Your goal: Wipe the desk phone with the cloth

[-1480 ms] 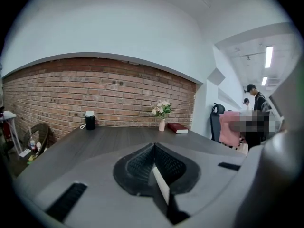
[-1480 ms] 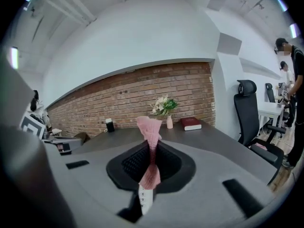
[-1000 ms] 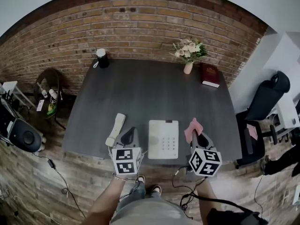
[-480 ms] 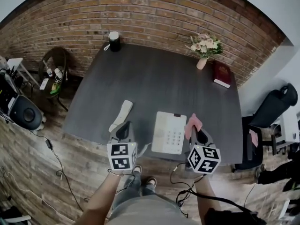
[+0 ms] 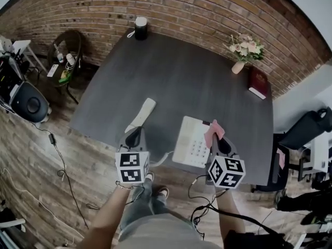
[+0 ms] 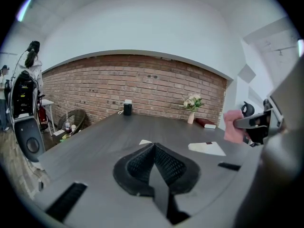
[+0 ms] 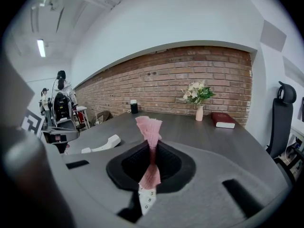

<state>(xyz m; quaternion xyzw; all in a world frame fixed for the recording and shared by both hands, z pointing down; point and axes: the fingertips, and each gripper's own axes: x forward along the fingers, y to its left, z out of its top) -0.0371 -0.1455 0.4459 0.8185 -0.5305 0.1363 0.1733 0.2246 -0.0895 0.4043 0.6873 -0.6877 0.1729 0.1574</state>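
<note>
Cloth (image 7: 149,126) now over phone (image 5: 190,142), between right gripper (image 7: 151,161) jaws

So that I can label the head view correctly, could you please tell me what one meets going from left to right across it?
Floor loudspeaker → handset → desk phone → red book → black office chair. The cloth overlaps the phone's right edge, so it is left out.

Left gripper (image 5: 135,137), jaws together and empty, is left of the phone (image 5: 191,144); right gripper (image 5: 218,144), at its right edge, pinches the cloth (image 5: 213,132).
</note>
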